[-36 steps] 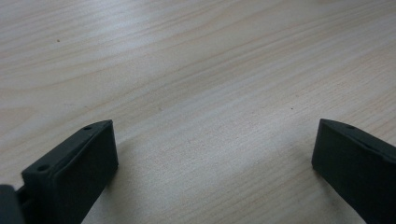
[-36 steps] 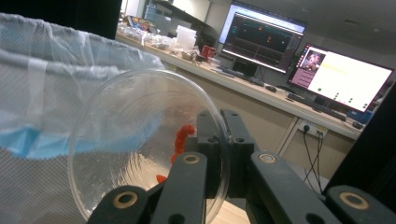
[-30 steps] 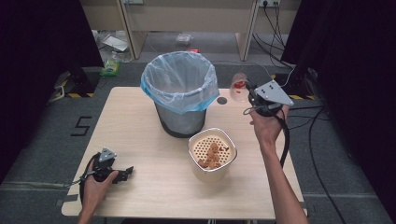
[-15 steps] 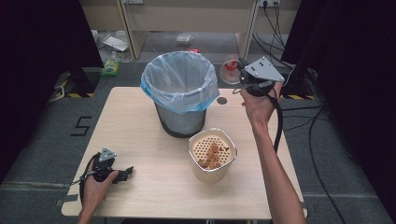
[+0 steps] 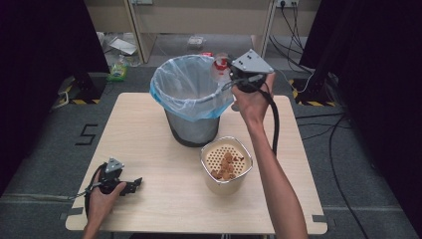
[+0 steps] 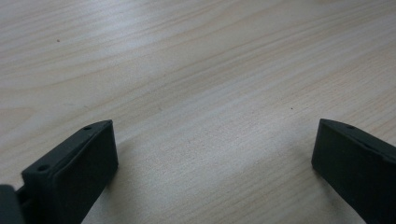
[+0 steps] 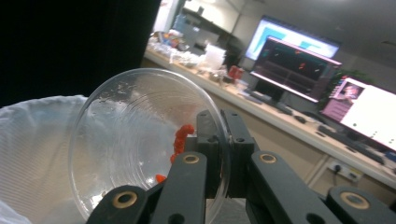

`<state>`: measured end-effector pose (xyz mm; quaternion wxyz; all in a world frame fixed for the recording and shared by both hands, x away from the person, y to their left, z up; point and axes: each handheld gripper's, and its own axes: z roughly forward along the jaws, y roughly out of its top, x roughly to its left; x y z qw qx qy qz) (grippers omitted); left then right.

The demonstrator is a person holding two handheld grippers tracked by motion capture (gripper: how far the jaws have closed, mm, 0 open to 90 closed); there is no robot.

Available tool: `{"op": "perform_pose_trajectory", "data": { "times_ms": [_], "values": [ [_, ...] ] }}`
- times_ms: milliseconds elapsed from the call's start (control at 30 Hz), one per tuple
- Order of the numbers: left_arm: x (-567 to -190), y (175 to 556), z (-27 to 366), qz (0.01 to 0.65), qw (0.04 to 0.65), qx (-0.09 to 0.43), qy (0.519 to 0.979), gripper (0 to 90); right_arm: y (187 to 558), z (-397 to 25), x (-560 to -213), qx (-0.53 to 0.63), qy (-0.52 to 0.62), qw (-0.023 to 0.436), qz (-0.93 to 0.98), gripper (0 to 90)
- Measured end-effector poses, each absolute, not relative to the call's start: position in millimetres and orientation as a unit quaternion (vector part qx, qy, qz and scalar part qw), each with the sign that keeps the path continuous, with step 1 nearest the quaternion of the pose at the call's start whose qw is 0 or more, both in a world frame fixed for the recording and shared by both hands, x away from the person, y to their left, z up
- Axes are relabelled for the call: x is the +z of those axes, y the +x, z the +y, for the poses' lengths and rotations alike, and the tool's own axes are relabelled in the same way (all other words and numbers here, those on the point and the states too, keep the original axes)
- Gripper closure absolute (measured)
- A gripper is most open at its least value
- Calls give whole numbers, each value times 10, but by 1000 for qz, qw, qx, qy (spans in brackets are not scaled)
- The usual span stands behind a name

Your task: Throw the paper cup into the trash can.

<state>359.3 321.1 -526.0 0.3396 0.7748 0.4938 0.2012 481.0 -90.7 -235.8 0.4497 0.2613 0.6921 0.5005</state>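
Raised at the far rim of the lined trash bin (image 5: 191, 97), the right gripper (image 5: 230, 74) pinches a clear plastic cup (image 7: 144, 140) tipped over the bin's mouth, while the left gripper (image 5: 130, 185), jaws wide and empty, rests on bare table (image 5: 149, 149) near its front-left edge, well clear of the perforated container (image 5: 226, 167).

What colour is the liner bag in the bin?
Pale blue, translucent liner bag; clearest in the high view.

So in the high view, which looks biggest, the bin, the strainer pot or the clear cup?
1. The bin with its blue bag looks biggest.
2. The strainer pot comes next.
3. The clear cup, pinched by the right gripper at the bin's rim, looks smallest.
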Motion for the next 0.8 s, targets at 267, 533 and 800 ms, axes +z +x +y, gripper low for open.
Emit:
{"op": "perform_pose_trajectory", "data": {
  "times_ms": [267,533,800],
  "values": [
    [-5260,3593,3211,494,339,201,775,0,4995,-493,-2478,485,249,411,731,843],
    [-5260,3593,3211,494,340,201,775,0,5104,-297,-2549,469,263,395,745,643],
    [-5260,3593,3211,494,340,201,775,0,5059,-565,-2509,468,304,380,737,504]
  ]
}}
